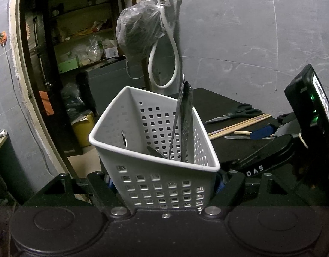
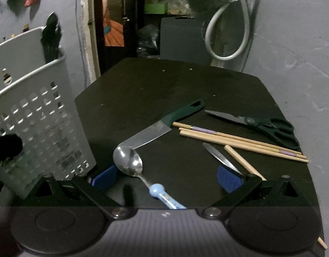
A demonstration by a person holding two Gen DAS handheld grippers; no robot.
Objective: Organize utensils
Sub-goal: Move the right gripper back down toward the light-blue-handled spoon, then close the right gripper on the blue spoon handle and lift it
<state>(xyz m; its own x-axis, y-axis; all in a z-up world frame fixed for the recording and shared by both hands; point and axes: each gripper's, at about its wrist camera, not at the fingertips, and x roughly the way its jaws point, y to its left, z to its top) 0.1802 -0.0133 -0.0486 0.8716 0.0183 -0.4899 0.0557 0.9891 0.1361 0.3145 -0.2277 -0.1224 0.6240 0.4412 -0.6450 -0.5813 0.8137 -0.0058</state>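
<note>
Left wrist view: the left tool (image 1: 166, 184) is clamped on the white basket (image 1: 155, 150), its blue pads pressed to the two side walls, holding it tilted. Two metal handles (image 1: 184, 120) stand inside, leaning on the far wall. The right tool (image 1: 269, 132) shows at the right edge, low over the tabletop (image 1: 209, 98).

Right wrist view: the right tool (image 2: 166, 177) is spread wide and grips nothing. A spoon (image 2: 130, 160) with a pale blue handle lies between its fingers (image 2: 104, 177), bowl away from the camera, touching the blade tip of the knife (image 2: 155, 132). Chopsticks (image 2: 239, 141), scissors (image 2: 269, 126) and a small blade (image 2: 220, 157) lie to the right, still loose.

Risks, as I judge them: closing on the spoon could nudge the knife, since the two touch. The spoon's thin neck may pivot in the pads if caught off-centre. The basket is tilted, so a hard drop could make the handles already inside slide or tip out, or shift it in the left tool's hold.
</note>
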